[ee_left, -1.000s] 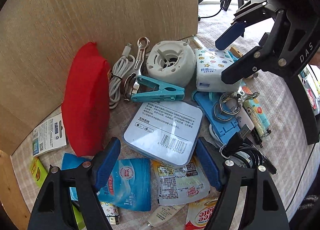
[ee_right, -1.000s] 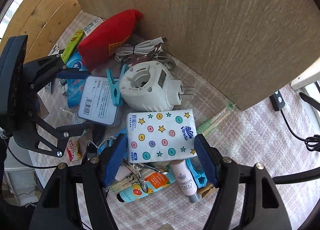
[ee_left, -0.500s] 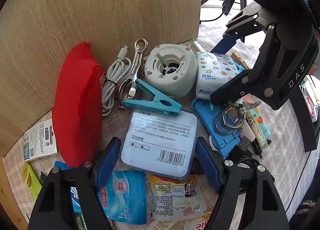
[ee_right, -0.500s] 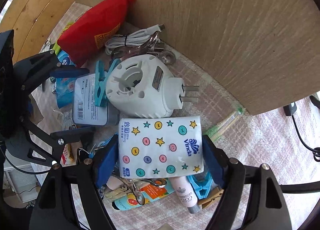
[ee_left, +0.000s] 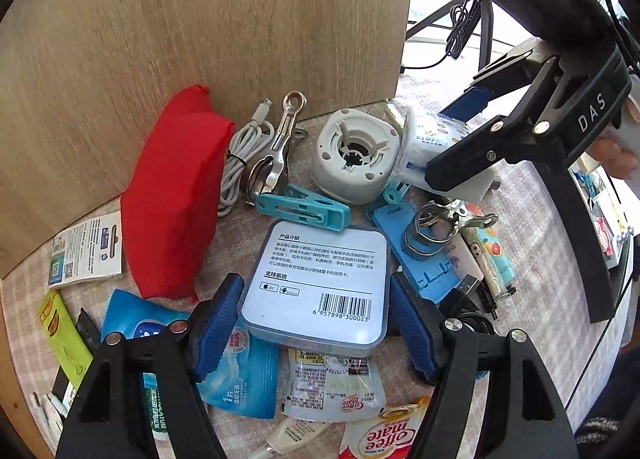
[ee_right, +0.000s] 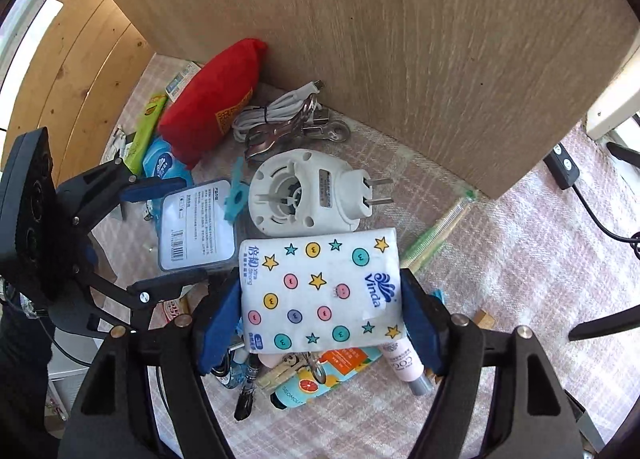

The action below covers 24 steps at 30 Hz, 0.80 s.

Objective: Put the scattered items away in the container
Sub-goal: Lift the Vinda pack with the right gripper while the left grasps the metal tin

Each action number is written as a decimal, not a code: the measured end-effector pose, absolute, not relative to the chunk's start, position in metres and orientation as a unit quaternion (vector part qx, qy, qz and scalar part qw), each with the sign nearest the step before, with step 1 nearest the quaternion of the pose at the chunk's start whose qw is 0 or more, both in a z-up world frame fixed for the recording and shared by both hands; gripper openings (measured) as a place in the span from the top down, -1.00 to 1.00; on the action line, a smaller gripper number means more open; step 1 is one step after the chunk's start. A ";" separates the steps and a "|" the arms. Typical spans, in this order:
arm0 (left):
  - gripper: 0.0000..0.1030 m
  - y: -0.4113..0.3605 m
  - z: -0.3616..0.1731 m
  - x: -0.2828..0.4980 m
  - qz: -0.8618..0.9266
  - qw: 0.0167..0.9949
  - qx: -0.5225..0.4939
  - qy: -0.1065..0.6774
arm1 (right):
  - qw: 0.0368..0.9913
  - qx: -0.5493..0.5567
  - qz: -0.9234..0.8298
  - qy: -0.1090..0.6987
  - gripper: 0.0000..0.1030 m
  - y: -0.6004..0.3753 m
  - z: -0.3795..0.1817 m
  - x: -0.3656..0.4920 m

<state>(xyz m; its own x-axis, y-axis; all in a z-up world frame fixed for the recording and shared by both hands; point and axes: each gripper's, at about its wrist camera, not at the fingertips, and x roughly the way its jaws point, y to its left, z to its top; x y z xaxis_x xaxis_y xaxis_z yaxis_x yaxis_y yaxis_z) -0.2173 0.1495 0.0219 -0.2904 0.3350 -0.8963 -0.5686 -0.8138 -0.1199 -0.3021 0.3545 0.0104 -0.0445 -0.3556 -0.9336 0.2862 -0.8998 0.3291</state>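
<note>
2 grippers: right gripper (ee_right: pixel 320 319) clamps the tissue pack (ee_right: pixel 320 291); left gripper (ee_left: pixel 316 323) straddles the plastic case (ee_left: pixel 320 279), grip unclear.

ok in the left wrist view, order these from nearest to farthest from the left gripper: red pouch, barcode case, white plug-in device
1. Barcode case, between the left gripper's fingers.
2. Red pouch, up and to the left, by the wooden board.
3. White plug-in device, farther ahead, beyond the teal clothespin.
</note>
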 end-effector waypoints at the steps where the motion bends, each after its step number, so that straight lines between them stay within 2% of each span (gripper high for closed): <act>1: -0.37 0.147 0.025 -0.214 0.797 0.282 -0.522 0.109 | 0.223 0.652 -0.724 -0.032 -0.41 0.356 0.014 -0.300; 12: -0.35 0.129 0.059 -0.157 0.820 0.247 -0.506 0.100 | 0.208 0.619 -0.755 -0.050 -0.40 0.382 0.059 -0.258; 24: -0.35 0.174 0.117 -0.082 0.857 0.200 -0.470 0.066 | 0.165 0.588 -0.791 -0.028 -0.40 0.421 0.114 -0.172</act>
<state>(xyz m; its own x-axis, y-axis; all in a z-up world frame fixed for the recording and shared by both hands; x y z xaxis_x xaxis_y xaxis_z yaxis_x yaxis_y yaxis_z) -0.0823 0.1735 0.1172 -0.4774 0.2812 -0.8325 -0.4050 -0.9112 -0.0756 -0.1716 0.4214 0.1143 -0.2535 -0.2940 -0.9216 0.2289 -0.9439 0.2381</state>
